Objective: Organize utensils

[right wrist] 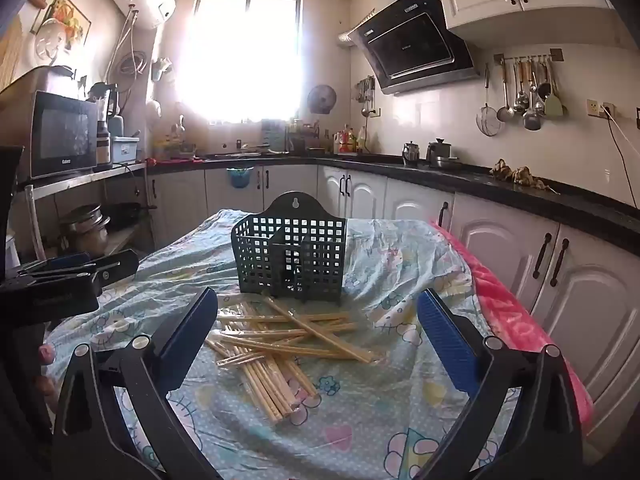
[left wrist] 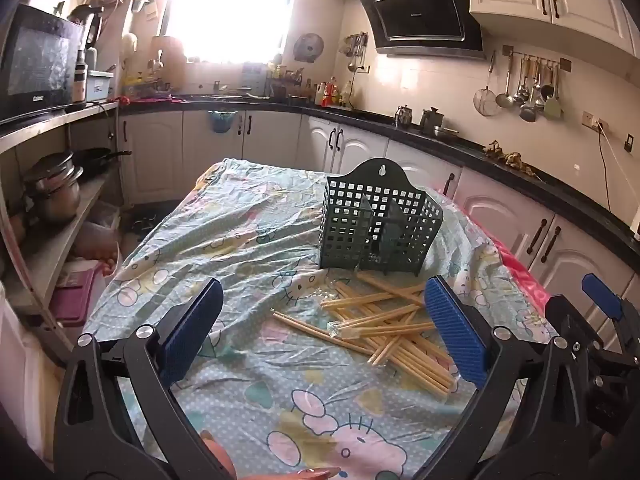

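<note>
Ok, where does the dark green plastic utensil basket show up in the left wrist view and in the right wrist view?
Left wrist view: the dark green plastic utensil basket stands right of centre on the patterned cloth, behind the pile of wooden chopsticks.
Right wrist view: the basket stands just left of centre, directly behind the chopsticks.
Shared landmark: the black range hood on the wall at upper right.

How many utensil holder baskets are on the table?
1: the dark green basket stands upright on the cartoon-print cloth, toward the table's far end, just behind the scattered chopsticks. Nothing appears hidden.
</note>
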A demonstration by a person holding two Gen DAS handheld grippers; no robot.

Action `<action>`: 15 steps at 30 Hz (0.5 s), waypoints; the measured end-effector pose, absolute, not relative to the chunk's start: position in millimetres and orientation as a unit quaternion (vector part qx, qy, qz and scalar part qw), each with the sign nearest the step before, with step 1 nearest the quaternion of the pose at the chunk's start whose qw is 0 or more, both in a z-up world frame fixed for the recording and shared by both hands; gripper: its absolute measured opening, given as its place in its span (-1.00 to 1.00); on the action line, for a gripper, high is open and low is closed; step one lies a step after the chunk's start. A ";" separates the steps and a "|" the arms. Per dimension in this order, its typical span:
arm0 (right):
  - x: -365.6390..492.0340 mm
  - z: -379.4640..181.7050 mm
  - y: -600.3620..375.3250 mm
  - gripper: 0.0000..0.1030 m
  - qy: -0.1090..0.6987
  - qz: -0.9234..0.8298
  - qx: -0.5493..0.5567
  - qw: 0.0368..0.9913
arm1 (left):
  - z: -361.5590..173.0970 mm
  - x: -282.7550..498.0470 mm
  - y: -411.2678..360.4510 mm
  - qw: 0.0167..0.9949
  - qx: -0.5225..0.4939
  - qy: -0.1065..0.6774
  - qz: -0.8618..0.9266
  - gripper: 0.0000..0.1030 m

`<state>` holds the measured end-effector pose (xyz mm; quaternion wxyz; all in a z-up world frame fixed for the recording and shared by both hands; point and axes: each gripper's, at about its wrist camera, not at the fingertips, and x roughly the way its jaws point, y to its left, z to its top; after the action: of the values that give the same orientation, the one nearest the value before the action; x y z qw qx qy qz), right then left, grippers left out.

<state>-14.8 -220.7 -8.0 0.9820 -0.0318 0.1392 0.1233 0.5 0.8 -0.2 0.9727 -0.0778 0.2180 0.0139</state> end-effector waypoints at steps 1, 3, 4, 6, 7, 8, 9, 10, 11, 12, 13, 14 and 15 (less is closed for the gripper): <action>-15.0 -7.8 -220.8 0.88 0.138 0.125 -0.030 0.982 | -0.2 0.7 0.5 0.973 -0.076 0.218 0.014 0.81; -15.6 -7.6 -220.4 0.88 0.136 0.126 -0.031 0.982 | -0.2 0.5 0.8 0.973 -0.077 0.217 0.014 0.81; -15.8 -7.5 -220.3 0.88 0.136 0.126 -0.031 0.982 | -0.2 0.5 0.6 0.973 -0.076 0.217 0.014 0.81; -16.3 -7.4 -219.6 0.88 0.136 0.126 -0.033 0.982 | 0.0 0.4 0.5 0.973 -0.076 0.217 0.016 0.81; -16.4 -7.3 -219.4 0.88 0.136 0.126 -0.033 0.982 | 0.2 0.1 0.4 0.973 -0.076 0.216 0.015 0.81; -16.5 -7.2 -219.2 0.88 0.137 0.126 -0.033 0.982 | 0.0 0.4 0.3 0.973 -0.075 0.216 0.014 0.81; -16.9 -7.1 -218.9 0.88 0.136 0.126 -0.033 0.982 | 0.1 0.4 0.2 0.973 -0.076 0.216 0.014 0.81; -16.8 -7.1 -218.8 0.88 0.137 0.127 -0.033 0.982 | 0.3 0.4 0.1 0.974 -0.076 0.215 0.013 0.81; -20.5 -0.5 -218.0 0.88 0.137 0.127 -0.033 0.982 | 0.4 0.5 -0.1 0.974 -0.076 0.214 0.013 0.81; -19.6 0.0 -218.1 0.88 0.138 0.127 -0.033 0.982 | 0.5 0.7 -0.3 0.974 -0.076 0.214 0.012 0.81; -19.1 0.4 -218.4 0.88 0.139 0.126 -0.033 0.982 | 0.4 0.9 -0.3 0.974 -0.077 0.214 0.012 0.81; -18.7 0.9 -218.8 0.88 0.139 0.126 -0.033 0.982 | 0.3 1.2 -0.4 0.974 -0.077 0.214 0.011 0.81; -18.6 -5.4 -217.9 0.88 0.134 0.128 -0.035 0.982 | 0.1 1.6 -0.5 0.974 -0.077 0.214 0.011 0.81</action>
<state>-18.6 -217.9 -5.4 0.9821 -0.0346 0.1344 0.1276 1.6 -0.5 0.1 0.9736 -0.0773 0.2144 0.0109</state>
